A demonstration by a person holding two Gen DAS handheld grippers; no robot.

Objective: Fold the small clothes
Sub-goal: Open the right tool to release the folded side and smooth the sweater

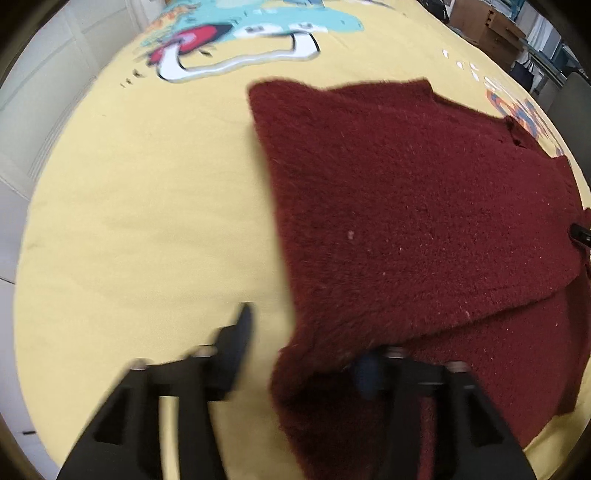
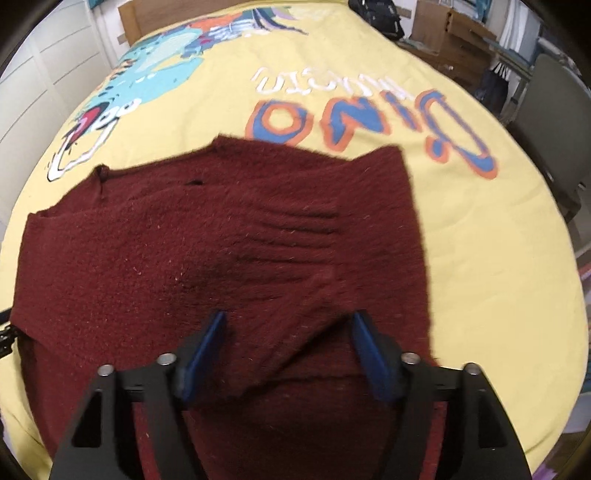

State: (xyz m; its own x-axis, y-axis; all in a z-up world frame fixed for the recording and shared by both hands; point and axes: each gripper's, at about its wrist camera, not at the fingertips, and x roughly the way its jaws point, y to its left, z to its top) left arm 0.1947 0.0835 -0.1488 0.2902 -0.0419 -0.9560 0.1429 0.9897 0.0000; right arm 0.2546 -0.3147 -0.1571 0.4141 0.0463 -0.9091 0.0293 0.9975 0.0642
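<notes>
1. The room: white panelled doors stand on the left side. Cardboard boxes (image 2: pixel 450 33), a dark bag (image 2: pixel 495 88) and a grey chair (image 2: pixel 554 122) sit on the far right. It looks like a storage corner.

2. The yellow cover (image 2: pixel 491 258) is very big. It has a blue dinosaur picture (image 2: pixel 159 70) and the word "Dino" (image 2: pixel 369 122) on it. I cannot tell if it lies on a bed or on a surface.

3. The dark red sweater (image 2: pixel 184 240) lies on the yellow cover, close to both tools. It looks already folded, since one layer sits on top of another. Its long way goes from left to right across the right wrist view.

4. The right tool (image 2: pixel 288 325) is right over the near edge of the sweater. Its two blue pads (image 2: pixel 207 347) are wide apart, so it is open. A raised fold of sweater sits between them, but they do not pinch it.

5. The left tool (image 1: pixel 310 332) is at the sweater's left near corner. One finger (image 1: pixel 236 332) is over bare yellow cover. The other finger is hidden under the sweater edge. The fingers stand apart, so it looks open. The view is blurry.

6. I think the next move is to grab the near edge and fold it away. The sweater lies straight ahead of the right tool, so that tool is better placed.
</notes>
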